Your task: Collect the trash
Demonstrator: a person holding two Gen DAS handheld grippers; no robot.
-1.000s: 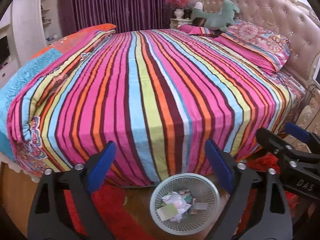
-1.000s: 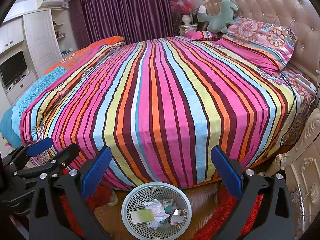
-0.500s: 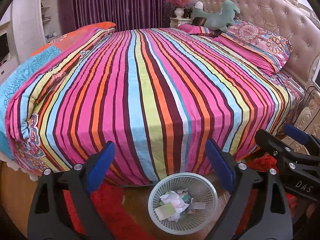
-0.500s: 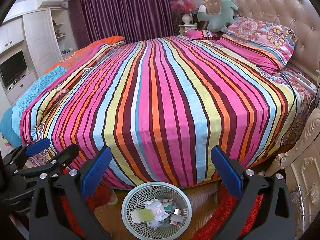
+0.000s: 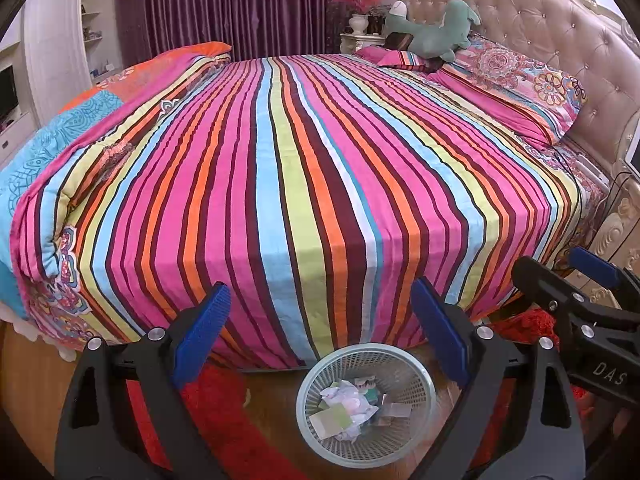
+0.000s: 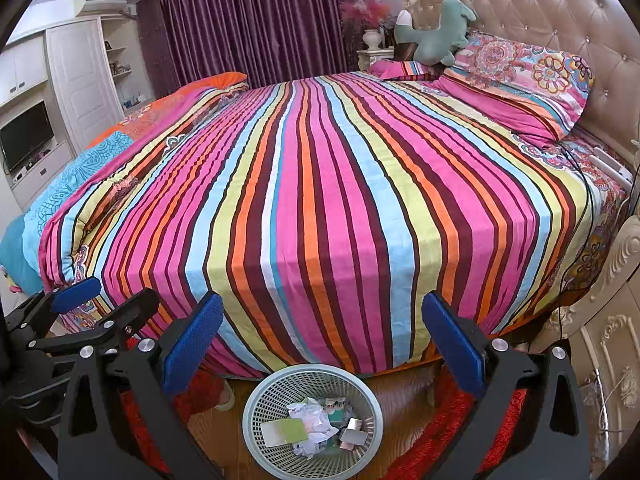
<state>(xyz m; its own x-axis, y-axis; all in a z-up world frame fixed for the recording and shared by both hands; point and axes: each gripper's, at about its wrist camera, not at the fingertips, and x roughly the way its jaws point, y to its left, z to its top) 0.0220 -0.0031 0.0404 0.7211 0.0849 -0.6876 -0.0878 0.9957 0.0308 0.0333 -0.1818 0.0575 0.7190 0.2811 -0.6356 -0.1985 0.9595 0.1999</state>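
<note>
Your left gripper (image 5: 320, 328) and right gripper (image 6: 320, 336) both have fingers spread wide, grasping nothing; the trash (image 6: 314, 426) already lies in the basket (image 6: 256, 400) on the floor at the bed's (image 6: 320, 200) near edge — below both, neither clearly nearer.

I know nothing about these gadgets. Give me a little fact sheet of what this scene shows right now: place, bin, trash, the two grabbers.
Place: bedroom, bed with striped bedspread
Bin: pale mesh basket on the wooden floor at the bed's foot
Trash: crumpled paper and small cards lying inside the basket
Bed surface: no loose trash visible
Left gripper: open, empty, above the basket
Right gripper: open, empty, above the basket
Other: green plush toy by the pillows
</note>
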